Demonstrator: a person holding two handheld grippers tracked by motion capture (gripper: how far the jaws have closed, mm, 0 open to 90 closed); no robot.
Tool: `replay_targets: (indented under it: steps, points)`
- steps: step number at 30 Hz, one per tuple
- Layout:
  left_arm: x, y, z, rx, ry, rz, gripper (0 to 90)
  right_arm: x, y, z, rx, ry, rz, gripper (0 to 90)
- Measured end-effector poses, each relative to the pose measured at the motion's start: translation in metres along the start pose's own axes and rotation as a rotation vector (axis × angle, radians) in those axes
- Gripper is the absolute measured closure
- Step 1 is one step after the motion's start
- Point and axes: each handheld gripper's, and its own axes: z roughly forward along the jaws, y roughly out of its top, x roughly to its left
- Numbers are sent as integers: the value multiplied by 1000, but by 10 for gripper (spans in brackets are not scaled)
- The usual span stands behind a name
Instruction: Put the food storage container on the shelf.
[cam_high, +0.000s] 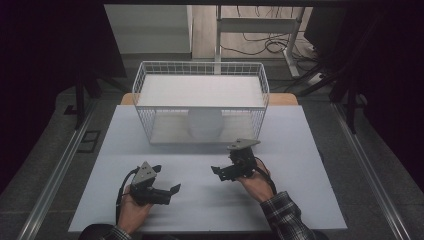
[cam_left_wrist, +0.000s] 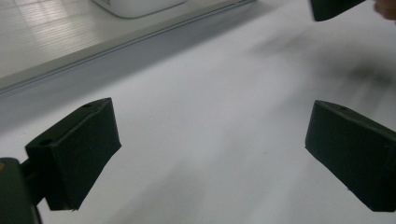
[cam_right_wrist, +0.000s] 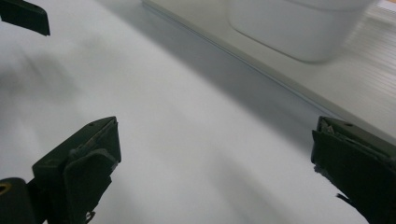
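Beyond both grippers: white container (cam_high: 204, 123) inside the wire basket (cam_high: 200, 101), untouched.
Left gripper (cam_high: 169, 192): jaws apart, empty.
Right gripper (cam_high: 218, 172): jaws apart, empty.
Progress: seemingly nothing begun.

Table: a flat white table top (cam_high: 300, 165), wide and smooth.
On the table, far side: a white wire basket (cam_high: 145, 85) stands upright near the far edge.
Under the basket: a pale flat board (cam_left_wrist: 42, 42) lies right on the table.
On the board: a white round pot (cam_high: 205, 123), inside the basket.
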Motion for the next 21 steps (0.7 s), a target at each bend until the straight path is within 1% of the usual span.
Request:
replay_targets:
  steps: [3,7,9,13,15,17,18,20,21]
  points:
    - [0,0,0,4,3,5,23,-1,-11,-15,-22,-6,14,2]
    - [1,-1,1,12,4,-4,23,-2,-22,-31,-41,-25,30,0]
    - [2,-1,1,13,4,-7,23,-3,-31,-42,-56,-40,48,0]
    - [1,-1,2,18,2,-6,23,-5,-44,-56,-71,-63,66,0]
    - [1,-1,2,22,2,-5,23,-4,-54,-61,-74,-85,73,0]
    - [1,-1,3,32,-3,-13,24,-4,-65,-64,-59,-102,74,0]
    - [1,-1,3,37,1,-12,24,-4,-68,-65,-49,-108,72,0]
    - [1,-2,4,48,-2,-19,24,-5,-77,-67,-22,-130,61,0]
    - [2,-2,4,52,-3,-22,24,-6,-82,-67,-9,-136,64,0]
